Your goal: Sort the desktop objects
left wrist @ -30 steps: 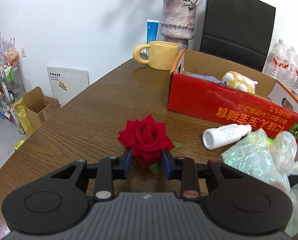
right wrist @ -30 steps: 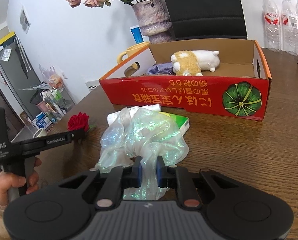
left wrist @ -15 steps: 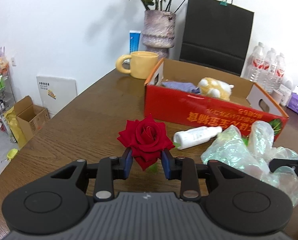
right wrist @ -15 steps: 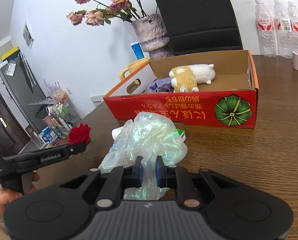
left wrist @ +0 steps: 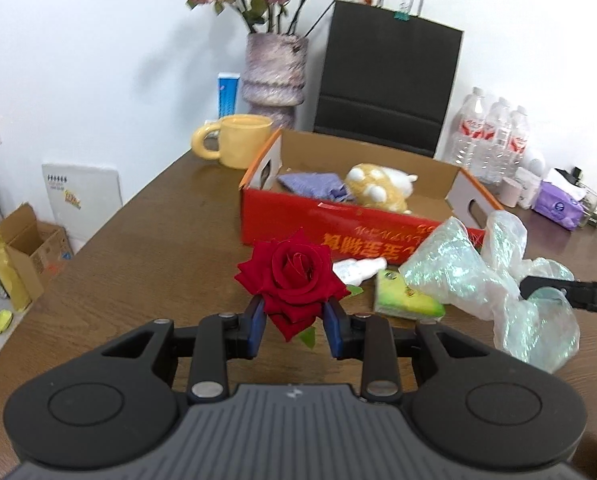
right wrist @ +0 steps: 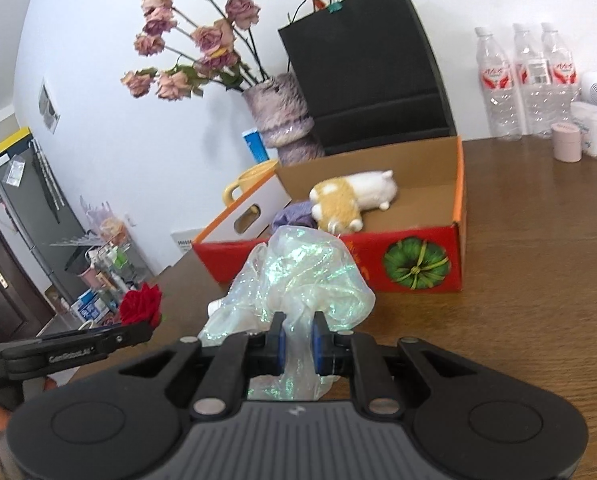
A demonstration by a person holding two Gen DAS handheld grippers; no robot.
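Red petals fill the gap between the jaws of the left gripper, which clamps a red rose at its base and holds it clear of the wooden table, bloom facing forward. The right gripper pinches a neck of iridescent cellophane, the bulk of the film billowing ahead of its closed jaws.

Both loads point toward the red cardboard box at the far side, probably the sorting container: a plush toy and a purple cloth already lie inside it.

On the table near the box's front wall lie a white bottle and a green tissue pack. A yellow mug, a flower vase and a black paper bag stand beyond the box.
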